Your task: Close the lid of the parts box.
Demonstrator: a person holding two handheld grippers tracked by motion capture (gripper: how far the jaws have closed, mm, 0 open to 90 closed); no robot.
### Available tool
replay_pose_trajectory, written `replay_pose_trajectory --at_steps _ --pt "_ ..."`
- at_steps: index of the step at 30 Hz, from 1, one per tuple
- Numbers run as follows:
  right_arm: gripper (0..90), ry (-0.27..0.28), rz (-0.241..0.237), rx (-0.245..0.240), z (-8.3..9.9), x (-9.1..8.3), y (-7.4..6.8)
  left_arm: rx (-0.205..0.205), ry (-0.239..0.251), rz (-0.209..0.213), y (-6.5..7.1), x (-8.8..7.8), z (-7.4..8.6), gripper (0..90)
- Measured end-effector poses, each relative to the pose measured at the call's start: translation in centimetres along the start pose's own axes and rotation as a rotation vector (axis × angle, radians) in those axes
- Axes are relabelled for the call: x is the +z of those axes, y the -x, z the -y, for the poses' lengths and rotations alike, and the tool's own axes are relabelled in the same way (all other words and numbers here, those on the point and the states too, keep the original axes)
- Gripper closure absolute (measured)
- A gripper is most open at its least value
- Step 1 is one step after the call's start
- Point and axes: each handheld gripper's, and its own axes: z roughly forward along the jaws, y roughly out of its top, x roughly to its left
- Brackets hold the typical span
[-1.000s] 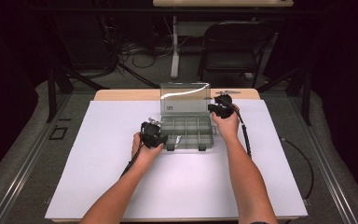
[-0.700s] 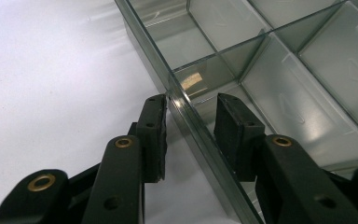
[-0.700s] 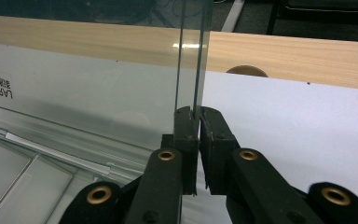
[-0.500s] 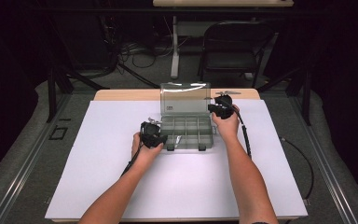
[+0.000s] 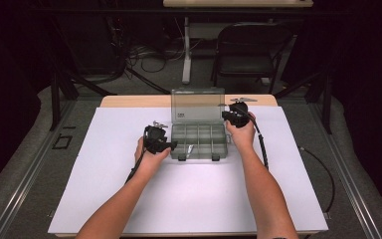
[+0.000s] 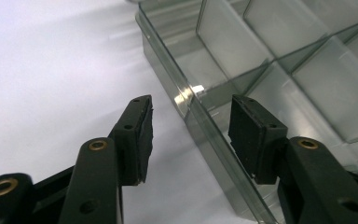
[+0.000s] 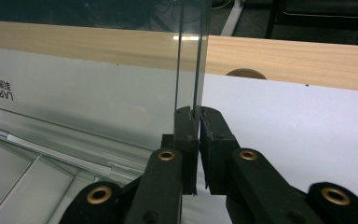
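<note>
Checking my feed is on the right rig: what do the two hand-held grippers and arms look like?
Both the left hand-held gripper and the right hand-held gripper are black, with brass-coloured rivets, flat black pads and a trailing black cable. The forearms are bare, no sleeves.

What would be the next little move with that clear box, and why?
Probably draw the left gripper back off the box's side wall. Its jaws have just been opening and now straddle that wall without pressing it, so it looks like a release. The right gripper is shut on the upright lid's edge, holding it open.
</note>
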Motion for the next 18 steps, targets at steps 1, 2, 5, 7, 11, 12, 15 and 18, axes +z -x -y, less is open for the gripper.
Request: replay_pose_trajectory --at_steps 1,2,5,7,11,12,15,18 --pt "86.0 0.001 0.000 0.000 0.0 0.0 0.0 -0.008 0.005 0.006 0.0 -0.2 -0.2 48.4" --pt "86.0 0.001 -0.001 0.002 0.0 0.0 0.0 -0.013 0.009 0.010 -0.1 -0.4 -0.4 47.6" --pt "86.0 0.001 0.005 0.000 0.0 0.0 -0.1 0.007 0.035 0.001 -0.2 -1.4 -1.4 45.4" --pt "86.0 0.004 0.004 -0.001 0.0 -0.1 -0.1 0.026 0.050 -0.008 -0.2 -2.0 -2.1 44.5" --pt "86.1 0.005 0.004 -0.001 0.0 -0.1 -0.1 0.047 0.061 -0.038 -0.2 -3.0 -3.5 42.3" --pt "86.1 0.005 0.005 -0.002 0.0 -0.1 -0.1 0.051 0.063 -0.038 -0.3 -3.2 -3.9 41.9" --pt "86.1 0.009 0.004 -0.004 0.1 -0.1 -0.1 0.047 0.068 -0.046 -0.5 -3.8 -4.9 41.0" --pt "86.1 0.011 0.005 -0.005 0.1 -0.1 -0.1 0.057 0.061 -0.057 -0.7 -4.0 -5.7 40.2"
